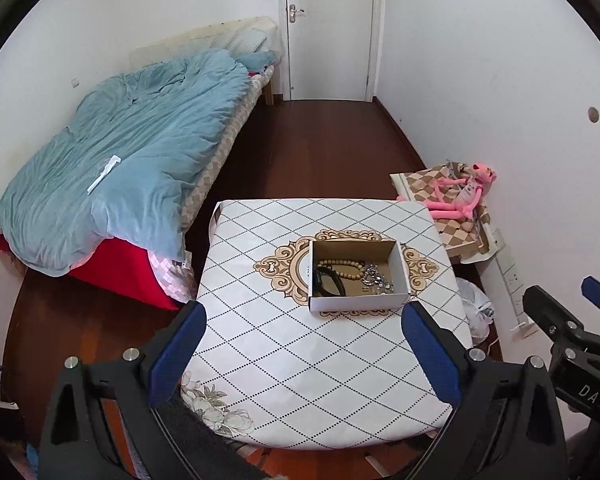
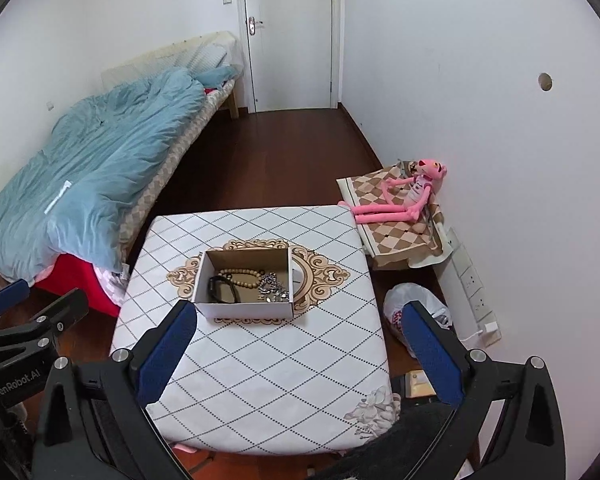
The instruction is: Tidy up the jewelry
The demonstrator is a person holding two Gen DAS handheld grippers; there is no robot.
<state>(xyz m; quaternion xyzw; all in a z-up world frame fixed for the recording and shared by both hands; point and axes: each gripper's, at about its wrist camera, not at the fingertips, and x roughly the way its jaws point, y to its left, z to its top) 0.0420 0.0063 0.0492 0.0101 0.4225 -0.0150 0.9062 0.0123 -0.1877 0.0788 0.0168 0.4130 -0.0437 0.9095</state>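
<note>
place: home bedroom | evidence: bed being covered by a blue duvet | closed white door | pink plush toy being leaned against the wall

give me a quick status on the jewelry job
Left gripper and right gripper open, empty. Beads, black band, silver chain in cardboard box. Nothing in the way.

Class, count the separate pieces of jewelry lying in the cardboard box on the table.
3: a black band at the left, a wooden bead string in the middle, a silver chain at the right. Smaller pieces may be hidden.
</note>
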